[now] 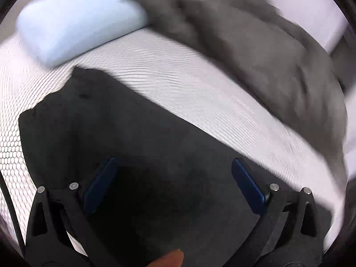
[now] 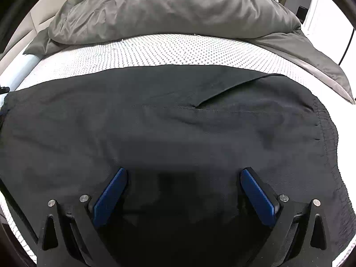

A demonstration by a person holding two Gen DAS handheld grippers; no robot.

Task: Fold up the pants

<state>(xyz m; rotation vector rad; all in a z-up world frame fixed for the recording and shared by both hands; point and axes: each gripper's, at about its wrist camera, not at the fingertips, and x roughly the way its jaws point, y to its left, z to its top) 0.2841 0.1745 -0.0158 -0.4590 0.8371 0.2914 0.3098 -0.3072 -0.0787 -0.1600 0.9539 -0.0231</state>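
Dark pants [image 2: 155, 124] lie spread flat across a white dotted mattress [image 2: 169, 49], their elastic waistband [image 2: 329, 133] at the right edge. Above the cloth my right gripper [image 2: 183, 175] is open, its blue pads [image 2: 109, 198] wide apart with nothing between them. The left wrist view is motion-blurred: the same pants [image 1: 124, 133] fill its lower half, one corner reaching toward the upper left. My left gripper [image 1: 173, 166] is open over the fabric, blue pads [image 1: 249, 184] spread and holding nothing. A fingertip [image 1: 171, 259] shows at the bottom edge.
A grey duvet [image 2: 173, 9] is bunched along the far side of the mattress and trails down the right. A pale blue pillow [image 1: 77, 22] lies at the upper left in the left wrist view. A black cable [image 2: 347, 46] hangs at the far right.
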